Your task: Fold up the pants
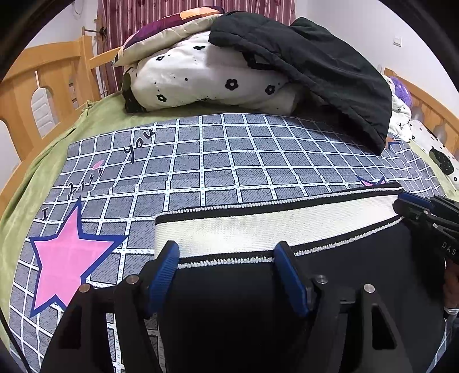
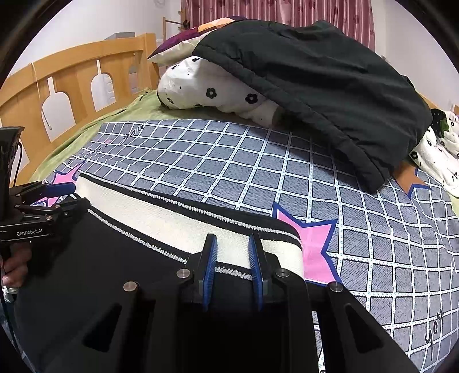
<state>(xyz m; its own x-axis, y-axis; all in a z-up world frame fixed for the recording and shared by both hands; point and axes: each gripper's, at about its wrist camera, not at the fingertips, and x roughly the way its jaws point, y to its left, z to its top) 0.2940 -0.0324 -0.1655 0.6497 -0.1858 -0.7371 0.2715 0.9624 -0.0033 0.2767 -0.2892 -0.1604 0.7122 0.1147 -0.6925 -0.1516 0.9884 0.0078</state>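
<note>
Both cameras sit low over the bed (image 1: 46, 178), each looking forward along its own hand-held gripper toward the bedding pile (image 1: 206, 74) and curtain (image 1: 160, 17). The left wrist view is close above the left end of the white waistband (image 1: 258, 229); the right wrist view is close above its right end. They share the waistband, checked sheet (image 2: 229, 169), black jacket (image 2: 315, 86) and wooden bed rail (image 2: 71, 77), and each catches the other hand-held gripper at its edge.

Checked sheet (image 1: 218, 160) beyond pants (image 1: 258, 301) open; bedding pile (image 1: 206, 77), black jacket (image 1: 321, 66) block far side.
</note>
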